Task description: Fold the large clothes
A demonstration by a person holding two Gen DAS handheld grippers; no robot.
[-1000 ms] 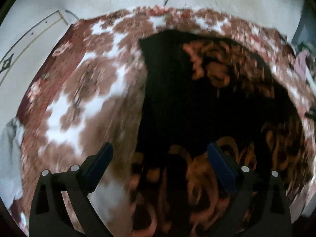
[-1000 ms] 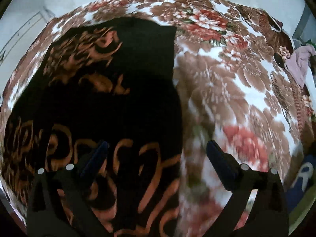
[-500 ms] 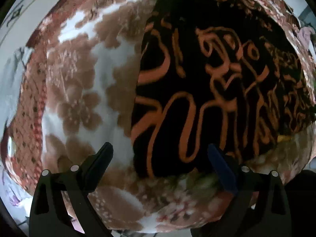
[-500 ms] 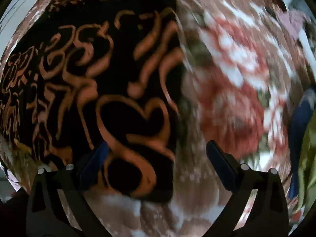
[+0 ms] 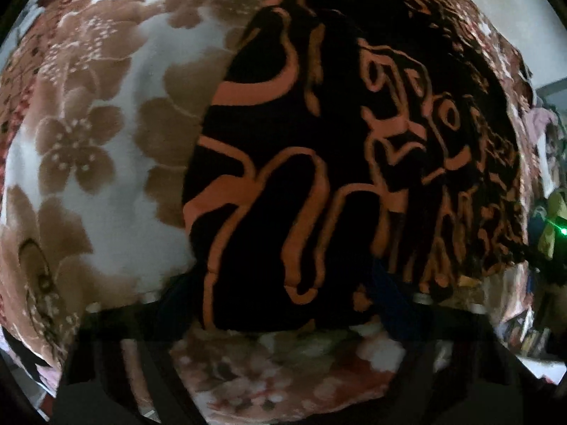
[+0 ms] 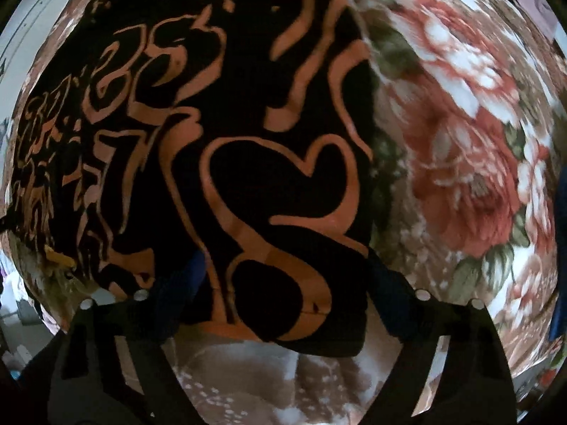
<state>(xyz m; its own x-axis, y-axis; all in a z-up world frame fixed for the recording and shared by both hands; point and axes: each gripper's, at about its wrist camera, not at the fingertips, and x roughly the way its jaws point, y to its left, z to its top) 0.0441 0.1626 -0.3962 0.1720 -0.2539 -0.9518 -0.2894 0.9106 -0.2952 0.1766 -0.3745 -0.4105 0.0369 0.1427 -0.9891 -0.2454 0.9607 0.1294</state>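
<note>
Two tools frame the near edge of one black garment (image 5: pixel 354 163) printed with orange scrawled lines; we see it spread flat on a plush floral blanket (image 5: pixel 106 148) that covers everything under it. In the left wrist view the garment fills the centre and right of the frame, its lower left corner sitting at bottom centre, and the blanket shows white ground with brown blossoms across the left half. The left tool (image 5: pixel 280 304) is at the bottom of that frame, dim and blurred; its jaws are closing with the garment's corner between them, though we cannot tell whether the pads press the cloth yet. In the right wrist view the same garment (image 6: pixel 219 163) takes the left and centre, its lower right corner at bottom centre, and the blanket (image 6: pixel 460 163) at right carries large red roses with green leaves. The right tool (image 6: pixel 283 294) straddles that corner, its jaws closing, blue pads (image 6: pixel 187 276) at either side of the hem; contact is unclear. Pale floor (image 6: pixel 32 10) shows at the upper left rim of the right view. Pink cloth (image 5: pixel 538 120) and dark clutter sit at the right edge of the left view.
</note>
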